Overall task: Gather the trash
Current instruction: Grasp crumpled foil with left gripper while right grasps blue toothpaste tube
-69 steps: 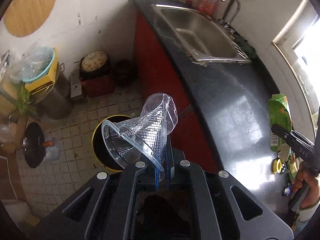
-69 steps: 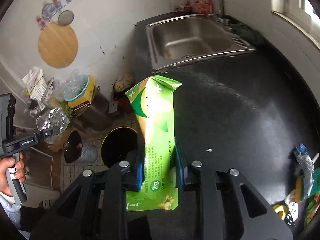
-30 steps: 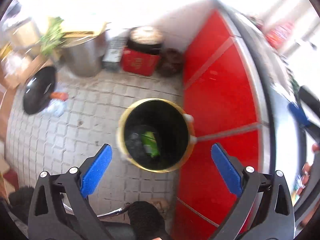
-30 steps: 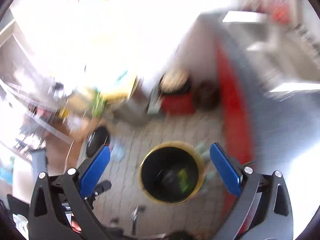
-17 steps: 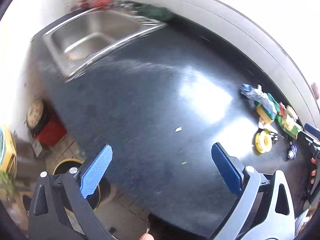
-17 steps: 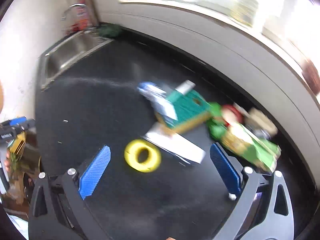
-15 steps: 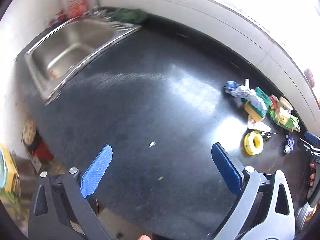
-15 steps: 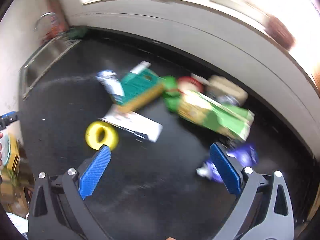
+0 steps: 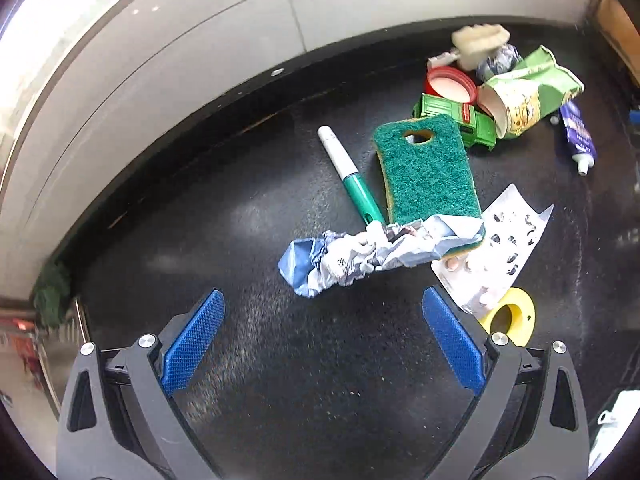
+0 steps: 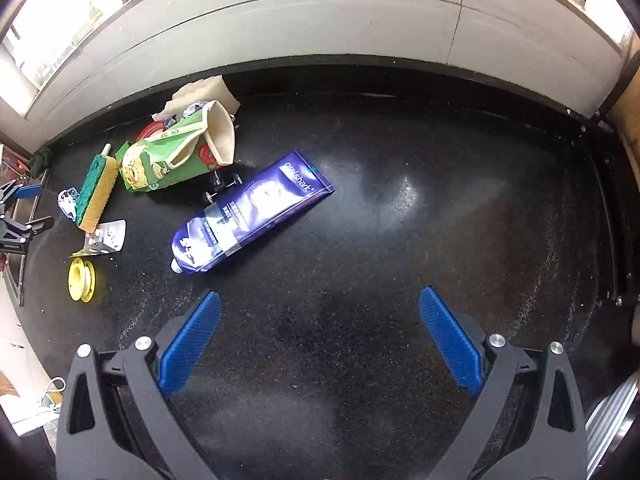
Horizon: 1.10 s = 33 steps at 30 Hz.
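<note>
Above the black bench (image 9: 280,360), the left claw (image 9: 320,344) is hanging with its 2 blue pads wide apart, holding nothing; the crumpled blue-white wrapper (image 9: 360,258) is lying just ahead of it, touching the green sponge (image 9: 428,168) and the green marker (image 9: 352,178). The right claw (image 10: 318,342) is likewise gaping wide and empty, with the purple toothpaste tube (image 10: 250,214) lying ahead of its left pad. A blister pack (image 9: 500,248), yellow tape roll (image 9: 510,316), green snack bag (image 10: 168,160) and green toy truck (image 9: 456,120) are cluttering the bench below a grey wall. Compared with 0.5 s ago, both claws are sitting closer to the litter.
</note>
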Motion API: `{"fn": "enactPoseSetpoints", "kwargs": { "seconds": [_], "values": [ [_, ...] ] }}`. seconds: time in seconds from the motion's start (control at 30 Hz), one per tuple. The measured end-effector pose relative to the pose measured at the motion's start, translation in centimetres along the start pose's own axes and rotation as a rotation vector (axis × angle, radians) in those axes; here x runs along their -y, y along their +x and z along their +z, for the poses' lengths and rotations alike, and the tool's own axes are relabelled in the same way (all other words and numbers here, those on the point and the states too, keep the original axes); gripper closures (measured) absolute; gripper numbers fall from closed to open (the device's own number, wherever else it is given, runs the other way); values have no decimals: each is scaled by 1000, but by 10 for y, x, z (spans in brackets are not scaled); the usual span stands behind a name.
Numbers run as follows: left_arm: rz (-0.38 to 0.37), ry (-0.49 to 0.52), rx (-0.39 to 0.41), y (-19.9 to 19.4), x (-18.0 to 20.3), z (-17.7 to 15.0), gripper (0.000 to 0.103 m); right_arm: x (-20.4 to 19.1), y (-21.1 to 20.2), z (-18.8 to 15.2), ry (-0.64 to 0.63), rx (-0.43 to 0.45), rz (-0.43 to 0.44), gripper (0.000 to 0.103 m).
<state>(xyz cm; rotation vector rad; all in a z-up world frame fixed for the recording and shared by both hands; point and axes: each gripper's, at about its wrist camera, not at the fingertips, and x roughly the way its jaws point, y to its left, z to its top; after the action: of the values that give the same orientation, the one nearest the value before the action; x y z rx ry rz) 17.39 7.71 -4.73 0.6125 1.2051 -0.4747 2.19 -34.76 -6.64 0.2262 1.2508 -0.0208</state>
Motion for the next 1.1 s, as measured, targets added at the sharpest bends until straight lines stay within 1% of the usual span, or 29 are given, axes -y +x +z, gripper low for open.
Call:
{"fn": "enactPoseSetpoints", "kwargs": {
  "seconds": [0.07, 0.17, 0.2, 0.23, 0.27, 0.3, 0.33, 0.37, 0.4, 0.43, 0.5, 0.57, 0.6, 0.67, 0.73, 0.77, 0.83, 0.9, 0.93, 0.97, 1.0, 1.03, 1.07, 1.1],
  "values": [
    [-19, 60, 4, 8, 2, 11, 7, 6, 7, -2, 22, -30, 11, 7],
    [-55, 175, 27, 17, 11, 22, 7, 20, 17, -6, 67, -60, -4, 7],
    [-54, 207, 39, 20, 15, 25, 8, 25, 20, -7, 89, -69, -6, 7],
    [-57, 235, 44, 24, 18, 26, 11, 29, 22, -8, 111, -75, -9, 7],
    [-76, 246, 28, 30, 19, 28, 19, 32, 24, -8, 124, -78, -10, 7],
    [-121, 232, 13, 34, 18, 30, 27, 32, 26, -7, 129, -78, -13, 7],
    [-178, 188, 9, 35, 12, 32, 34, 30, 28, -5, 127, -78, -14, 7],
    [-240, 143, 10, 35, 7, 34, 57, 27, 30, -2, 119, -80, -13, 7],
    [-293, 93, 16, 35, 0, 36, 73, 25, 32, 2, 110, -83, -8, 7],
    [-284, 68, 28, 33, -4, 35, 73, 19, 36, 6, 101, -86, 2, 7],
    [-275, 53, 46, 31, -7, 32, 74, 9, 42, 14, 104, -90, 30, 7],
    [-275, 29, 50, 27, -8, 23, 74, -3, 48, 21, 129, -81, 49, 7],
    [-275, 22, 56, 21, -7, 14, 74, -8, 51, 25, 146, -74, 48, 7],
    [-275, -12, 73, 12, -8, 7, 74, -20, 59, 32, 197, -59, 52, 7],
    [-273, -68, 81, 4, -11, -3, 74, -33, 70, 39, 235, -62, 68, 7],
    [-267, -106, 87, -2, -9, -15, 74, -41, 76, 42, 248, -68, 81, 5],
    [-263, -168, 93, -12, -6, -37, 74, -57, 81, 49, 229, -37, 50, 5],
    [-254, -230, 102, -19, -8, -52, 74, -68, 84, 53, 205, -18, 44, 5],
    [-253, -265, 105, -22, -7, -60, 74, -71, 85, 54, 194, -11, 38, 7],
    [-250, -294, 108, -24, -7, -70, 74, -74, 84, 56, 164, -2, 15, 24],
    [-242, -322, 107, -27, -9, -78, 74, -77, 81, 56, 131, 17, 3, 36],
    [-228, -362, 96, -27, -11, -87, 74, -76, 80, 57, 138, 14, 50, 45],
    [-215, -403, 83, -24, -11, -93, 74, -72, 79, 57, 158, 1, 84, 50],
    [-209, -443, 77, -25, -12, -100, 74, -69, 78, 57, 170, -9, 111, 50]
  ]
}}
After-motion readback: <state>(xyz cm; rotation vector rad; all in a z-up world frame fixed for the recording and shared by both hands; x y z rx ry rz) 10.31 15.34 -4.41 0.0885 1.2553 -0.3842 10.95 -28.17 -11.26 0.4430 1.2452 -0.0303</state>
